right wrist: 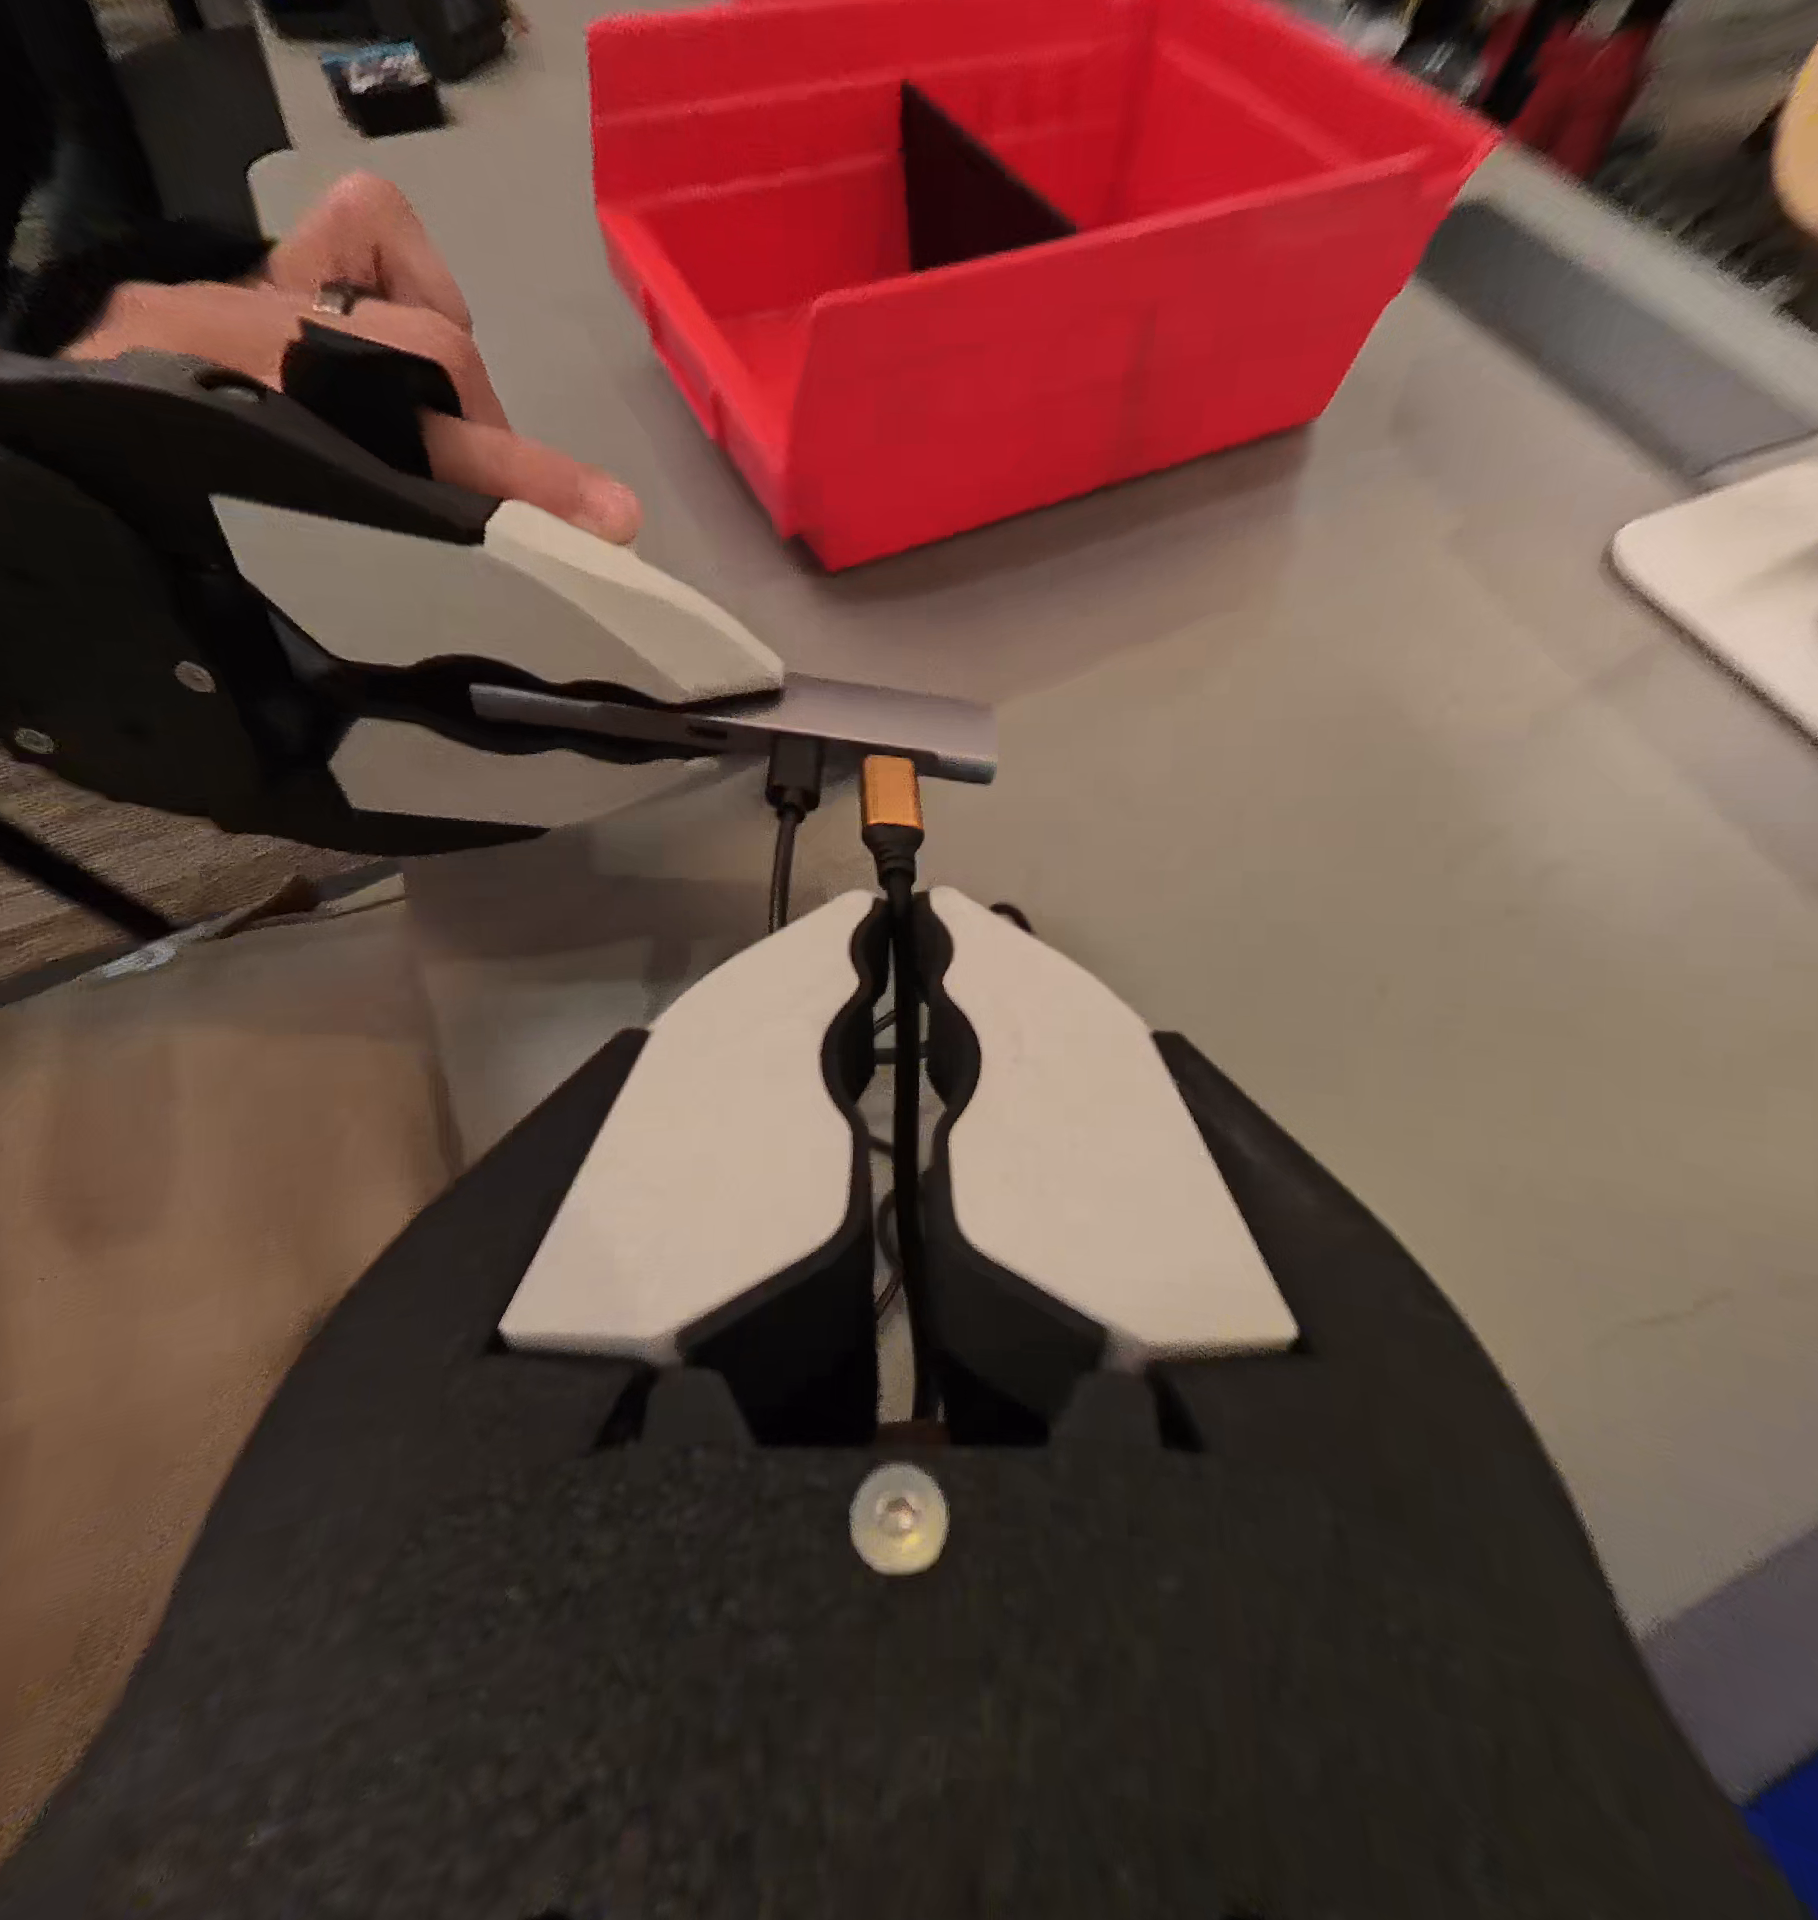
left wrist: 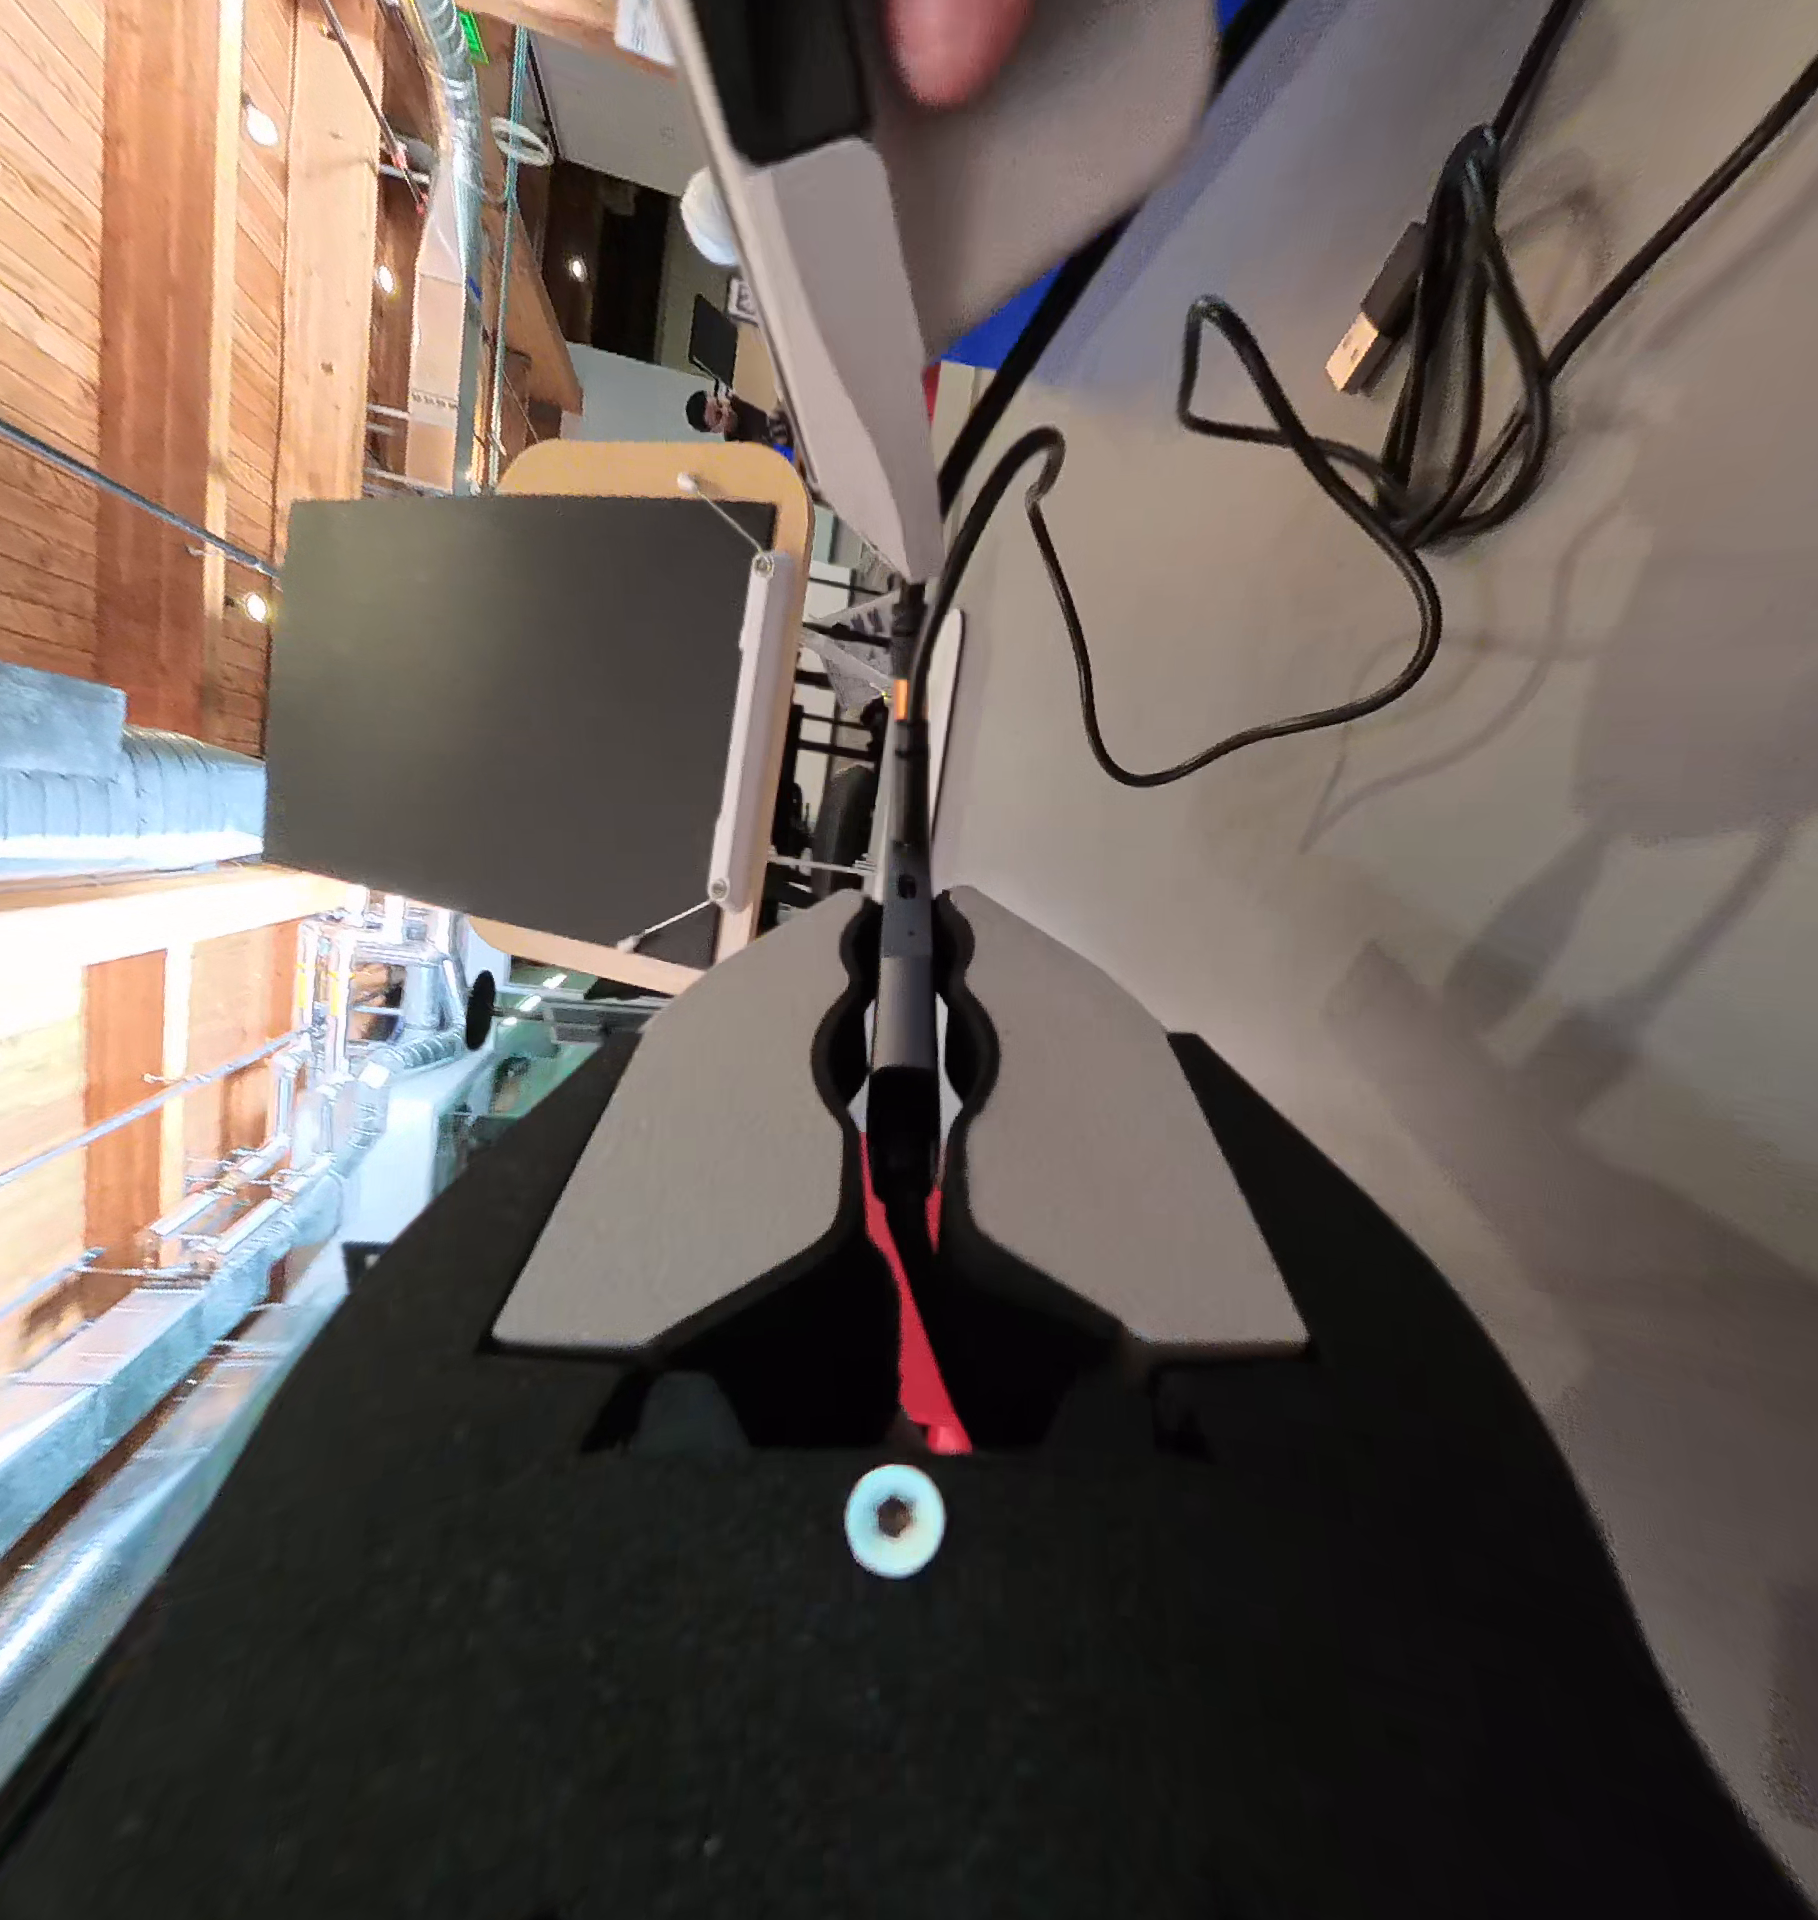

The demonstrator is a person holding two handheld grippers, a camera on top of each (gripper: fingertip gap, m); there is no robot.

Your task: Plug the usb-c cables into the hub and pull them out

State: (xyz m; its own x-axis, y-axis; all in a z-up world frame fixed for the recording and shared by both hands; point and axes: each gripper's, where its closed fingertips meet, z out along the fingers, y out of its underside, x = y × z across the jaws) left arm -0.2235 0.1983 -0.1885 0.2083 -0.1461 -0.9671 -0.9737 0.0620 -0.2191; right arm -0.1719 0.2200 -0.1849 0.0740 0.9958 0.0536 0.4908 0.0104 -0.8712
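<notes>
In the right wrist view, my left gripper [right wrist: 749, 722] comes in from the left, held by a hand, and is shut on the slim grey hub [right wrist: 889, 720], holding it level above the table. A black plug [right wrist: 793, 771] sits in the hub's near side. An orange USB-C plug [right wrist: 889, 802] meets the hub's side beside it; I cannot tell how deep it sits. My right gripper [right wrist: 900, 902] is shut on that plug's black cable [right wrist: 903, 1039], just behind the plug. The left wrist view shows the hub edge-on [left wrist: 903, 935] between the left gripper's [left wrist: 903, 904] shut fingers, with the orange plug [left wrist: 900, 698] beyond.
A red divided bin [right wrist: 988, 312] stands on the grey table [right wrist: 1352, 987] behind the hub. A white stand base [right wrist: 1757, 623] is at the right. In the left wrist view, loose black cables [left wrist: 1424, 499] and a USB-A plug [left wrist: 1367, 348] lie on the table. Tip to tip, the grippers are about 6 cm apart.
</notes>
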